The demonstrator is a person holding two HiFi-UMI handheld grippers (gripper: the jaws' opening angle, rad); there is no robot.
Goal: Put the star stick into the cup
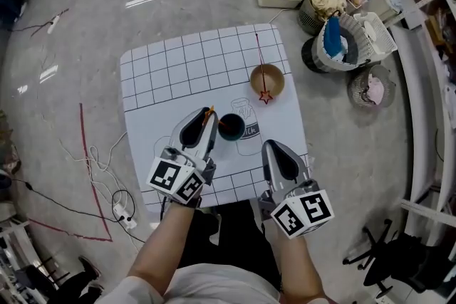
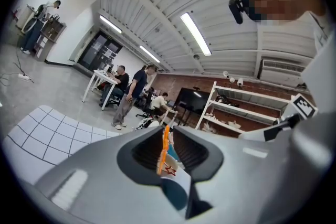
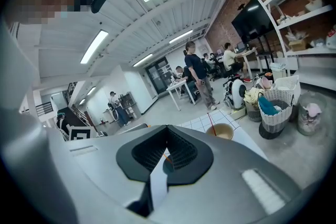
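Clearly the left gripper (image 1: pixel 207 126) is clamped on a thin orange stick (image 1: pixel 209 114) near the table's (image 1: pixel 178 75) front edge. The stick slants right toward the dark cup (image 1: pixel 231 127), just beside the jaws. The right gripper (image 1: pixel 279 156) has its jaws together, empty. A red star stick (image 1: pixel 260 57) leans in the brown cup (image 1: pixel 276 85) by the right edge.

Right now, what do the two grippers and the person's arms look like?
The left gripper and right gripper are smooth grey shells, each with a black ribbed hollow around its jaws. Each carries a white cube printed with black square markers. The person wears a white short-sleeved shirt, so the forearms are bare.
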